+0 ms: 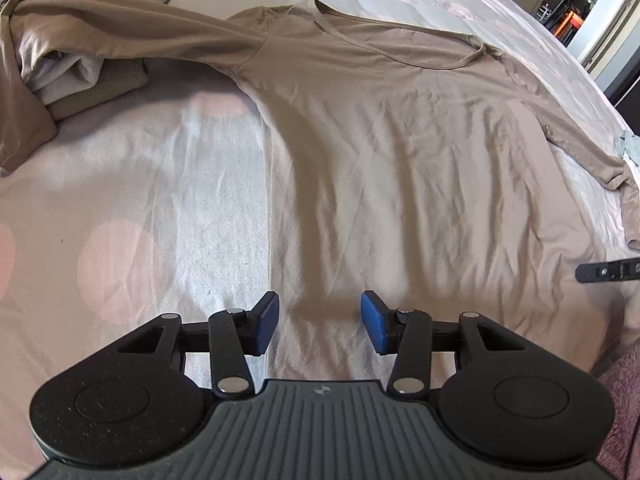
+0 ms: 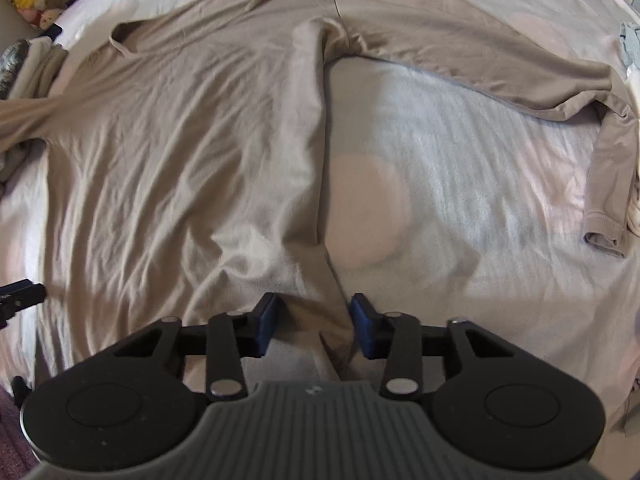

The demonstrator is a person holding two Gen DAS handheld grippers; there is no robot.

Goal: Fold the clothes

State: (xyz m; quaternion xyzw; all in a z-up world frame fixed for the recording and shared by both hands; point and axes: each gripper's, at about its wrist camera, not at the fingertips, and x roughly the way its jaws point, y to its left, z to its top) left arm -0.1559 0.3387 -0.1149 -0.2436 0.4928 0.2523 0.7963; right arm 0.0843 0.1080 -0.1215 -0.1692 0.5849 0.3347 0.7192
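A tan long-sleeved shirt (image 1: 400, 128) lies spread flat on the bed, neckline at the far end; it also shows in the right wrist view (image 2: 180, 140). Its left sleeve (image 1: 120, 24) runs over a pile of clothes. Its right sleeve (image 2: 500, 64) lies bent on the sheet, cuff toward me. My left gripper (image 1: 319, 312) is open over the shirt's bottom left hem, blue pads (image 1: 268, 320) apart. My right gripper (image 2: 314, 314) is open astride the bottom right hem corner (image 2: 336, 332). The right gripper's finger (image 1: 608, 270) shows at the left view's right edge.
The bed has a pale sheet with pink circles (image 2: 360, 216). A pile of folded clothes (image 1: 80, 80) lies at the far left. A small light-blue item (image 2: 630, 44) lies at the far right. A pink fuzzy blanket (image 1: 624, 400) is at the near edge. A doorway (image 1: 580, 8) is beyond the bed.
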